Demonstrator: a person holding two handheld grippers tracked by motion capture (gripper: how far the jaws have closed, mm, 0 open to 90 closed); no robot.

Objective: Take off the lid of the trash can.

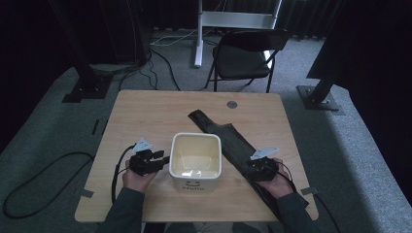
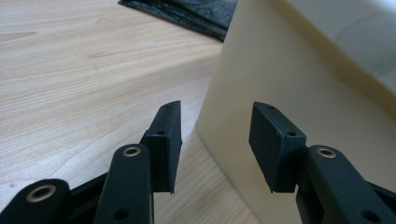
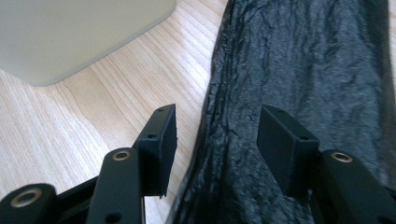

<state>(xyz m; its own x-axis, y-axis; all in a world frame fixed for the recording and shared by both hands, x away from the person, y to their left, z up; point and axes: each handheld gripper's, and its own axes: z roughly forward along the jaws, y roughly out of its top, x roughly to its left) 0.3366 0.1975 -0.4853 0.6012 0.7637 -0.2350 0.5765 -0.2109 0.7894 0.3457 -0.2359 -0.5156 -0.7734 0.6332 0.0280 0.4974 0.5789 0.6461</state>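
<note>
2 grippers open: left gripper by bin, right gripper over bag

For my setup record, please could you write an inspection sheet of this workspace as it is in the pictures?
Surface: light wooden table, with a small round grey disc near its far edge.
Job's things: cream square bin, upright and open, inside looks empty; long black plastic bag lying flat and diagonal beside it.
Clutter: nothing seen.
Grippers: left gripper open, jaws at a corner of the bin, not pressing on it; right gripper open over the bag, pads not pressing.
Cables: black cable from the left gripper; more cables on the floor.
Surroundings: grey carpet, black folding chair behind the table, dark stands at both sides.
</note>
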